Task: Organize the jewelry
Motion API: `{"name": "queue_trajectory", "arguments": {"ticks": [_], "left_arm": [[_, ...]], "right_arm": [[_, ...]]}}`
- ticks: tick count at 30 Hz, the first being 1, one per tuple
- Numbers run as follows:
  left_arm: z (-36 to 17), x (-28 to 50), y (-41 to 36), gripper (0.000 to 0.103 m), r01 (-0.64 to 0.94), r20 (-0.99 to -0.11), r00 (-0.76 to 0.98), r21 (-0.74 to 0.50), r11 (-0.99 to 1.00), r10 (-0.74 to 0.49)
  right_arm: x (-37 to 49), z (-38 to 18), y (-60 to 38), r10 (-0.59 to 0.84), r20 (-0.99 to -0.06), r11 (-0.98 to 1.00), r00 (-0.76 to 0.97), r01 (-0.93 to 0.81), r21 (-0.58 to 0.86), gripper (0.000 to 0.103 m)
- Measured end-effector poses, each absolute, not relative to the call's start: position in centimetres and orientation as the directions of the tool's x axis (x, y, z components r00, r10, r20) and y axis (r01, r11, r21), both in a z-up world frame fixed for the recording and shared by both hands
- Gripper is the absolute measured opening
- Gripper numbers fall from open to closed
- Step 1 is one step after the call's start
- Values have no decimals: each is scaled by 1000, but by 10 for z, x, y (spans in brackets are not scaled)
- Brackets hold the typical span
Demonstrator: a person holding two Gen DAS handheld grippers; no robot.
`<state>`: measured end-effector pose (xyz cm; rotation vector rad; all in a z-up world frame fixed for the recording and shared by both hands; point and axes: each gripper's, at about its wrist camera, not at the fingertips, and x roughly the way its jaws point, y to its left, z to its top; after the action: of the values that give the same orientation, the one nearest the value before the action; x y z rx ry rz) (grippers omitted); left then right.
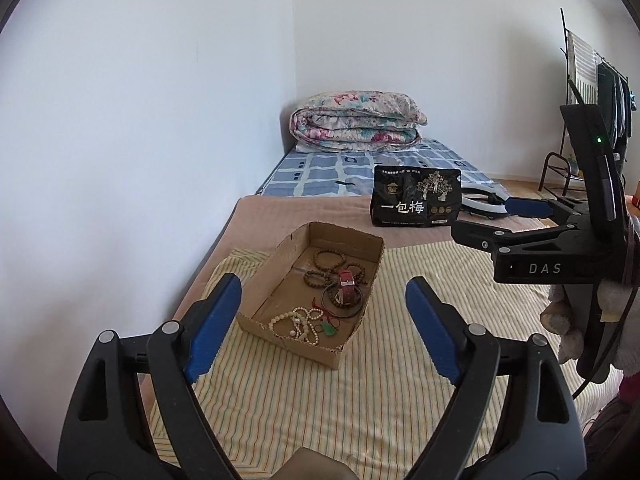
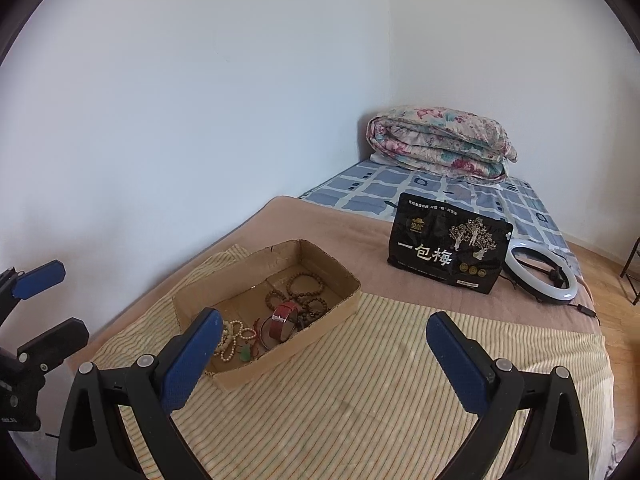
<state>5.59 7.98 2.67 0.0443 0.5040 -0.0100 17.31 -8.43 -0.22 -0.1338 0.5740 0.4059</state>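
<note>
Both grippers hang empty with jaws spread wide — left gripper [image 1: 324, 320], right gripper [image 2: 324, 348] — above a striped cloth [image 2: 360, 400], where the cardboard tray [image 1: 280, 344] holds the jewelry [image 1: 332, 292]; organizing seems nearly finished — any next move means reaching back into the tray.

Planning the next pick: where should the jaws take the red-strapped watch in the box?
Take the red-strapped watch across its strap loop, from above. It stands on edge atop a dark bangle in the cardboard box, whose walls block a sideways approach.
</note>
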Motion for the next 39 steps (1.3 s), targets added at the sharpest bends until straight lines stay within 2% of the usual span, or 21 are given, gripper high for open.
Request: {"name": "queue_trajectory", "arguments": {"ticks": [4, 16, 39], "left_arm": [[29, 46, 76, 97, 17, -480, 877, 45, 999, 7], [28, 30, 73, 102, -27, -490, 869, 87, 996, 67], [30, 22, 82, 102, -54, -492, 867, 66, 996, 80]], "right_arm": [[168, -1, -93, 327, -548, 922, 770, -388, 5, 103], [160, 0, -100, 315, -538, 928, 782, -372, 2, 103], [158, -4, -96, 307, -543, 927, 782, -375, -16, 103]]}}
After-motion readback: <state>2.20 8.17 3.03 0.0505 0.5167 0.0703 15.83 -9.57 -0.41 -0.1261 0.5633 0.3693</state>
